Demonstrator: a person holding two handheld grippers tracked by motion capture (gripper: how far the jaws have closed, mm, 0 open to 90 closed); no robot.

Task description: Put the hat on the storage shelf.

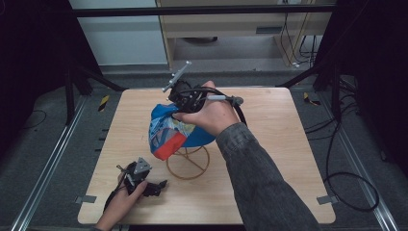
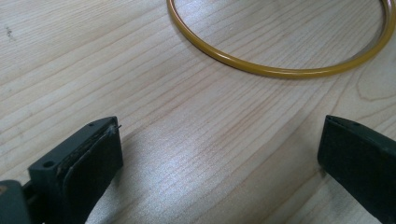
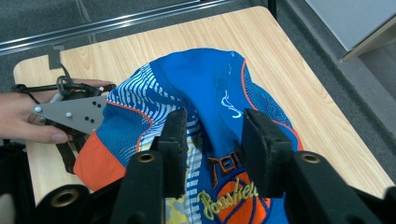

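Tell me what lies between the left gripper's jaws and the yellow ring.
Only bare wooden tabletop. In the left gripper view, the open left gripper faces the yellow ring across plain wood grain.

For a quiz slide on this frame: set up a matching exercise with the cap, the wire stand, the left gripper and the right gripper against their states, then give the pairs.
Things:
1. cap
2. wire stand
3. left gripper
4. right gripper

States:
A. jaws wide open, low over bare wood
B. yellow ring base resting on the table
C. blue with an orange brim, draped over the stand
D. jaws pinching a fold of blue fabric

Pairs: 1-C, 2-B, 3-A, 4-D
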